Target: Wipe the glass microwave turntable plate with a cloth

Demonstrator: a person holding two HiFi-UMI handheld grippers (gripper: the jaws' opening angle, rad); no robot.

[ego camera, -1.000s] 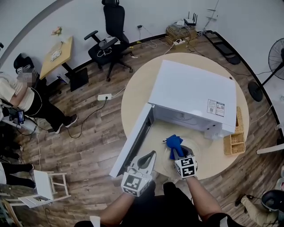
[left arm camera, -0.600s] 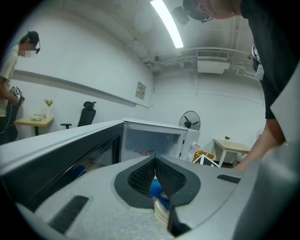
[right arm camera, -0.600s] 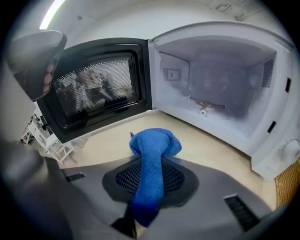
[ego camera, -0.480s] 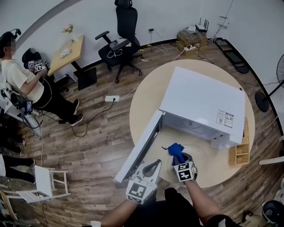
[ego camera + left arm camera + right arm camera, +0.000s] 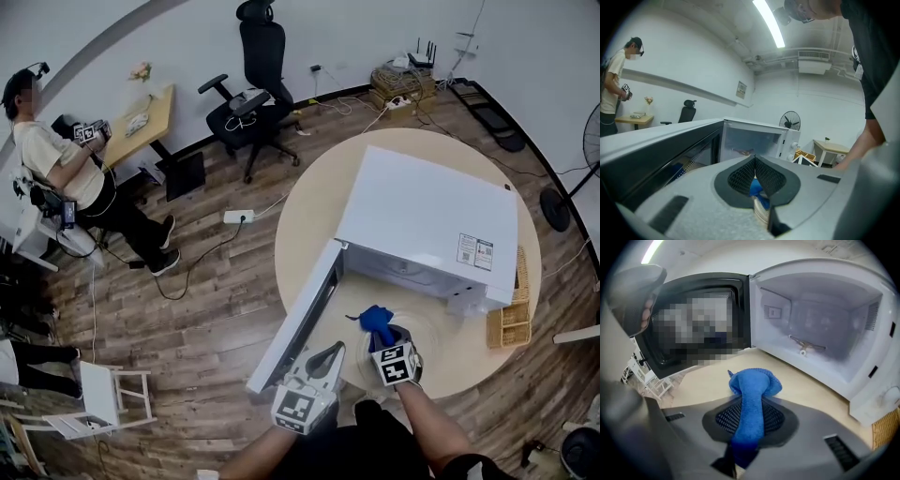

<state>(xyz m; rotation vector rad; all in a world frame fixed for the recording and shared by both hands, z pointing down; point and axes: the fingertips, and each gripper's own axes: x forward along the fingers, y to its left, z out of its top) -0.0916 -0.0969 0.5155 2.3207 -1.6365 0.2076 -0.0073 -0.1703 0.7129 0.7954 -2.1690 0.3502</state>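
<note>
**A:** Log the setup, biggest item first.

**B:** Round wooden counter point(image 5: 309, 225). A white microwave point(image 5: 427, 211) sits on it with its door point(image 5: 295, 323) swung fully open toward the counter's near edge. The cavity has no plate inside, only the roller support point(image 5: 806, 348) on its floor.

**A:** Where is the plate, then?

**B:** The glass turntable plate point(image 5: 429, 336) is out on the counter, just in front of the open cavity. Its outline is faint in the head view.

**A:** Cloth?

**B:** The blue cloth point(image 5: 752, 385) is over the plate. It is bunched into a rounded wad that sticks out past the tips of the right claw point(image 5: 384, 337), whose jaws are clamped on its tail.

**A:** Left claw?

**B:** The left claw point(image 5: 336, 352) is at the plate's left side, beside the door. Its jaws are drawn in to a narrow slit with the tips meeting, and a pale glassy rim is pinched between the pads. I read this as the plate's edge. Blue shows through behind it.
</note>
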